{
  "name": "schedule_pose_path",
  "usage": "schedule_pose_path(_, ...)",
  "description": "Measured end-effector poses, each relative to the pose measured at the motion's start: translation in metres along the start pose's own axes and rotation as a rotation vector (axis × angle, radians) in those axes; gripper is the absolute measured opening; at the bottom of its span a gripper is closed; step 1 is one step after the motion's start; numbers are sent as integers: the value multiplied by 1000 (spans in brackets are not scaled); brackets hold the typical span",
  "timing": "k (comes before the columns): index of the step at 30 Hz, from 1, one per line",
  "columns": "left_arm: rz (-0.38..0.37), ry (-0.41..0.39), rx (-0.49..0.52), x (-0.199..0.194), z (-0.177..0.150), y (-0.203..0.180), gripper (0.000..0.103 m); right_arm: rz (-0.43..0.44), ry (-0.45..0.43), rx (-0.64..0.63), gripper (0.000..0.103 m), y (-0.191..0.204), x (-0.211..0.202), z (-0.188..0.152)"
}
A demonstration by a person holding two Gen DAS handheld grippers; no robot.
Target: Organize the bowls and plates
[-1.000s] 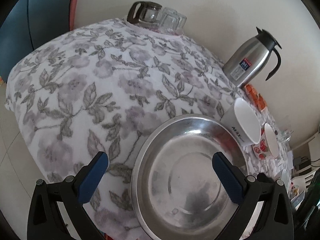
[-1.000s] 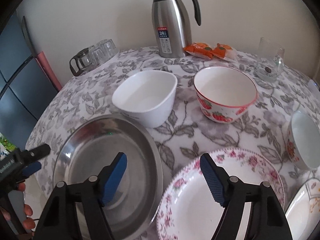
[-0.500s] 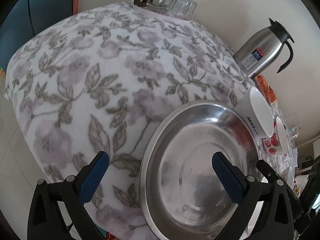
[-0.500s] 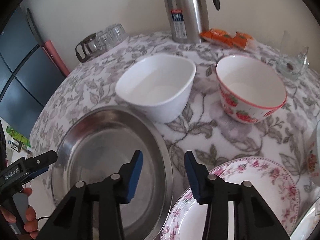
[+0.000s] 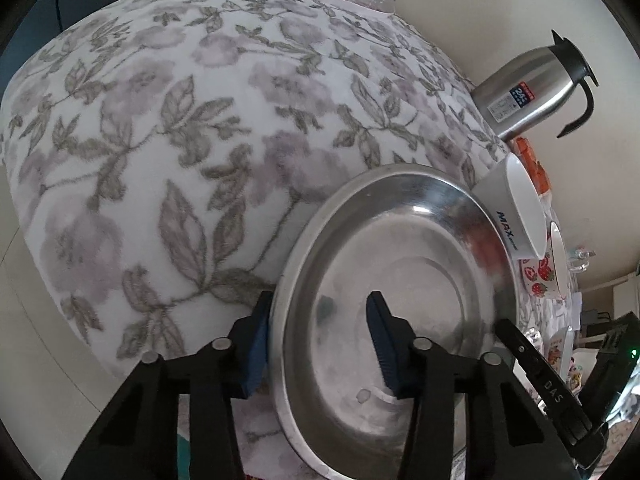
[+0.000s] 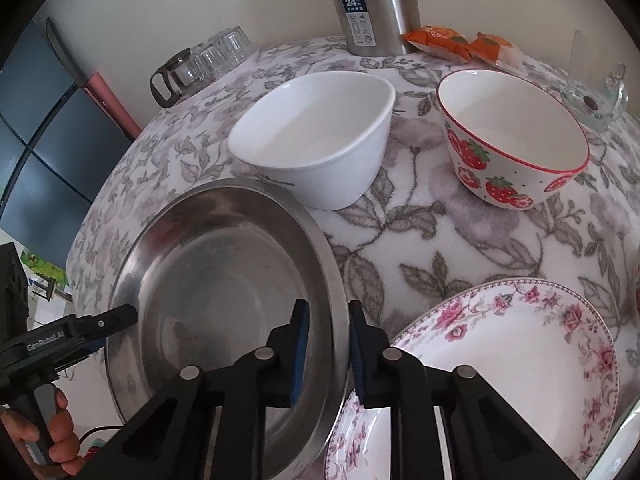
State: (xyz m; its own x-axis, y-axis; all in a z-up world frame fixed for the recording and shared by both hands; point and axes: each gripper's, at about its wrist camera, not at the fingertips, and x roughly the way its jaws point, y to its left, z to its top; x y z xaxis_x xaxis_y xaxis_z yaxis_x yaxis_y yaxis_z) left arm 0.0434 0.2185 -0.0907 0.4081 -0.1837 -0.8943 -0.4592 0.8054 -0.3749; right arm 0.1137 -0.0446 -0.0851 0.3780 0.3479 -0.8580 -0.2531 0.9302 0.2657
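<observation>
A large steel plate (image 5: 420,272) lies at the near edge of the flowered tablecloth. My left gripper (image 5: 318,344) straddles its left rim, one pad outside the rim and the other over the plate's floor; the jaws are closing and a gap still shows. My right gripper (image 6: 329,344) is closing on the opposite rim of the steel plate (image 6: 224,280), its pads against the rim on both sides. Behind stand a white bowl (image 6: 316,136) and a strawberry bowl (image 6: 512,136). A pink-flowered plate (image 6: 500,360) lies to the right, its edge under the steel rim.
At the back stand a steel thermos jug (image 6: 368,4), orange snack packets (image 6: 456,42), a glass jug with tumblers (image 6: 200,64) and a small glass dish (image 6: 596,100). A person's hand (image 6: 56,440) holds the left gripper's handle. The cloth (image 5: 160,140) drops off at the left.
Both grippers have sunk toward the steel plate. The left jaws went from wide open to a narrow straddle of the rim. The right jaws closed step by step onto the opposite rim.
</observation>
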Motion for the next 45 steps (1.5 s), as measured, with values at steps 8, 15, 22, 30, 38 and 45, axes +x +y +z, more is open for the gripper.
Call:
schedule_pose_path(8, -4, -31, -12, -9, 0, 4, 38, 26, -5, 7, 19, -3, -17, -6)
schedule_pose_path(15, -19, -66, -3, -26, -1, -3, 38, 42, -32, 8, 19, -5, -38, -13)
schedule_pose_path(22, -47, -112, 30, -54, -4, -22, 38, 58, -97, 26, 19, -7, -74, -18)
schedule_pose_path(30, -101, -204, 122, -102, -10, -74, 38, 68, -304, 64, 19, -19, -150, -17)
schedule_pose_path(38, -173, -240, 213, -128, -24, -136, 38, 37, -503, 109, 19, -46, -227, -28)
schedule_pose_path(45, -206, -221, 288, -123, -45, -187, 38, 2, -570, 175, 19, -85, -258, -46)
